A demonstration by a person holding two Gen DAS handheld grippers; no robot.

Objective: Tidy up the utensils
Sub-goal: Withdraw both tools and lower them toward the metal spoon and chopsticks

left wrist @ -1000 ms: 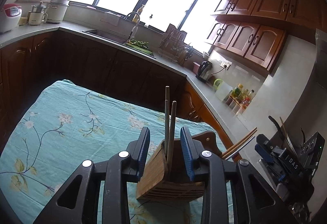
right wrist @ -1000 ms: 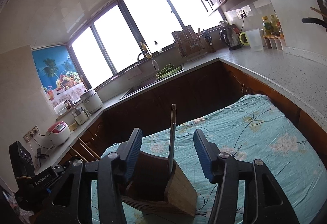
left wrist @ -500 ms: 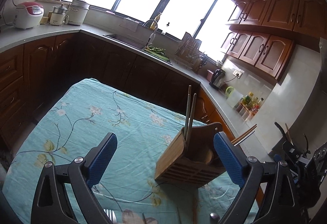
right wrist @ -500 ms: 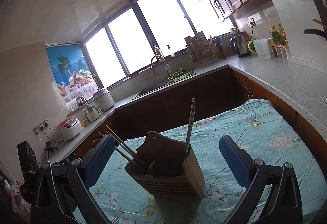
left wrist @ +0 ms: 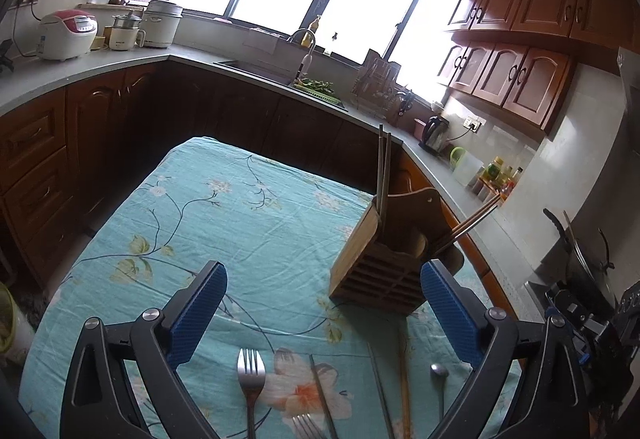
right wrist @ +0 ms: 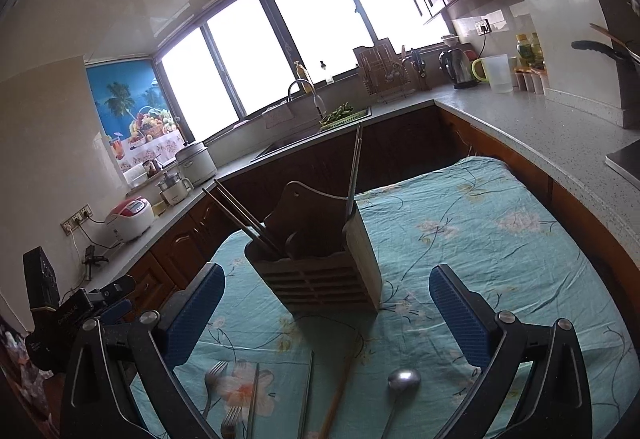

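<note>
Left hand-held gripper: jaws wide apart, nothing btwn. Wooden utensil holder upright mid-bench w/ chopsticks in it. Forks, loose chopsticks, spoon lie along near edge of bench. Right hand-held gripper: jaws wide apart, empty.

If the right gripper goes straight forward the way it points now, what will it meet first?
Most likely the wooden utensil holder. It stands on the tablecloth directly ahead of the right gripper, between the lines of its open jaws. The spoon lies lower, under that line. Depth is hard to judge here.
</note>
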